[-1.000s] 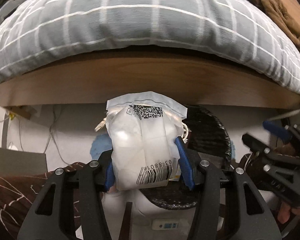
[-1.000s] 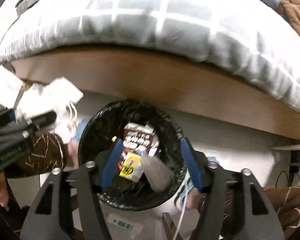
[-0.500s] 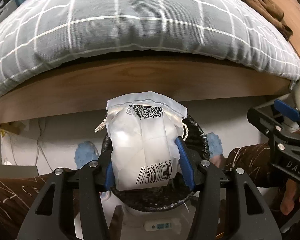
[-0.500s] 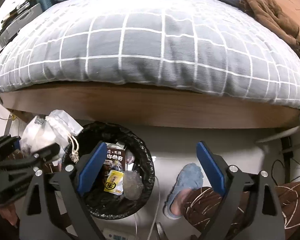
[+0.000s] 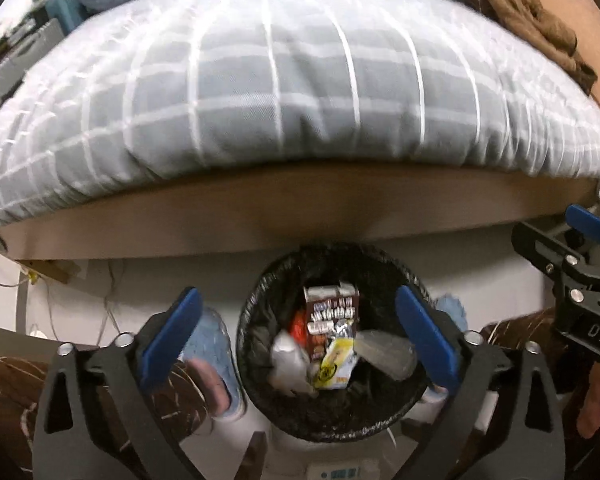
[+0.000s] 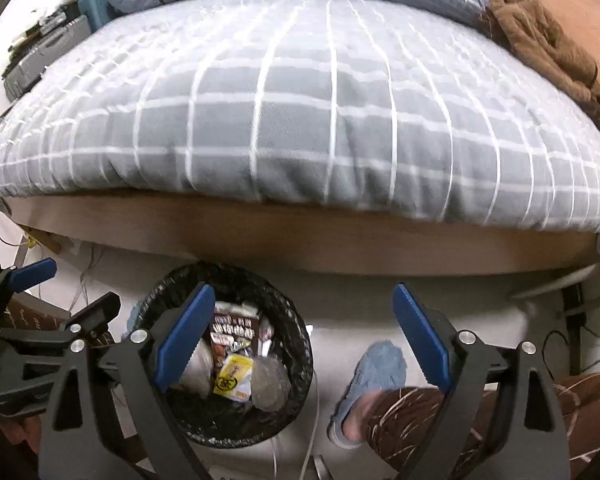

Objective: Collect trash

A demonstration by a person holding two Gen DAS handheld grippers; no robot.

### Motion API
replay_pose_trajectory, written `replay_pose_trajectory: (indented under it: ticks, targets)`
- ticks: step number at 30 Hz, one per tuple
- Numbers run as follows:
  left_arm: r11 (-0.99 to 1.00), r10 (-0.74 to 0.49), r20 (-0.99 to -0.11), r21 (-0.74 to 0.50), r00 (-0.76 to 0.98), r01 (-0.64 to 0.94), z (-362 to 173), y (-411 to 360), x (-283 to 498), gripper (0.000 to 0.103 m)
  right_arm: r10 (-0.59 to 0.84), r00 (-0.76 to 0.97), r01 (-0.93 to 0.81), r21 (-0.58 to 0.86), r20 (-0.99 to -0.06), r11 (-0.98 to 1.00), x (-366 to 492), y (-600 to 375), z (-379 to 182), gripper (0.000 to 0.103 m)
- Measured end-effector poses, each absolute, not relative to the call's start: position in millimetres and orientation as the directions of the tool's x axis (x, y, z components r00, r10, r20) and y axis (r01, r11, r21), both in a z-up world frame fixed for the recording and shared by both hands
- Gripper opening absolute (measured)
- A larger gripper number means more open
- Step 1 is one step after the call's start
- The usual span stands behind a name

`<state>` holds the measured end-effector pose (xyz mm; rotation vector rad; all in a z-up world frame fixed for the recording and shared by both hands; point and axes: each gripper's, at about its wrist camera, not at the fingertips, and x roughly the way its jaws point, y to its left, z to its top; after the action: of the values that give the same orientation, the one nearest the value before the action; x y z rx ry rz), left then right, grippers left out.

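A round bin with a black liner (image 5: 260,300) stands on the pale floor below the bed's edge. Inside lie a brown carton (image 5: 331,312), a yellow wrapper (image 5: 334,366), a white plastic bag (image 5: 286,360) and crumpled clear plastic (image 5: 384,354). My left gripper (image 5: 295,295) hovers above the bin; its jaws are opening wide and nothing is between them. My right gripper (image 6: 303,290) is open and bare, over the floor just right of the bin (image 6: 300,344). Each gripper shows at the edge of the other's view: the right gripper (image 5: 572,264), the left gripper (image 6: 72,288).
A bed with a grey checked duvet (image 6: 300,120) and a wooden side board (image 6: 340,240) overhangs the bin. A person's feet in blue slippers (image 6: 376,368) and brown patterned trouser legs (image 5: 16,392) flank it. Cables (image 5: 108,304) trail on the floor at left.
The left gripper opened and the white bag it held dropped into the bin. The right gripper spread wider. Both views rose, showing more of the bed.
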<state>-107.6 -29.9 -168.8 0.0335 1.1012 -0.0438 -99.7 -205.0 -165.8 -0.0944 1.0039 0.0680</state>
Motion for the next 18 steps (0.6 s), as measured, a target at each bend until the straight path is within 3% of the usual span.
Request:
replay_pose_trajectory:
  ticks: [4,8,18]
  targets:
    - [1.000,-0.018,-0.868,-0.007,0.495,0.024,-140.7,-19.2,-110.5,0.097,0.023,0.571,-0.089,-0.034,-0.820,0.995,-102.4,-204.3,-138.7,0.088]
    - [1.000,-0.025,-0.843,-0.030,0.538,0.000,-107.7,-11.6,-114.7,0.097,0.008,0.617,-0.077,-0.051,-0.787,0.996,-111.4,-203.5,-109.6,0.095]
    - [0.999,-0.035,-0.786,-0.031,0.617,0.017,-43.9,-13.6,-144.3,0.097,0.007,0.715,-0.067,-0.058,-0.699,0.996,-150.0,-197.7,-39.8,0.095]
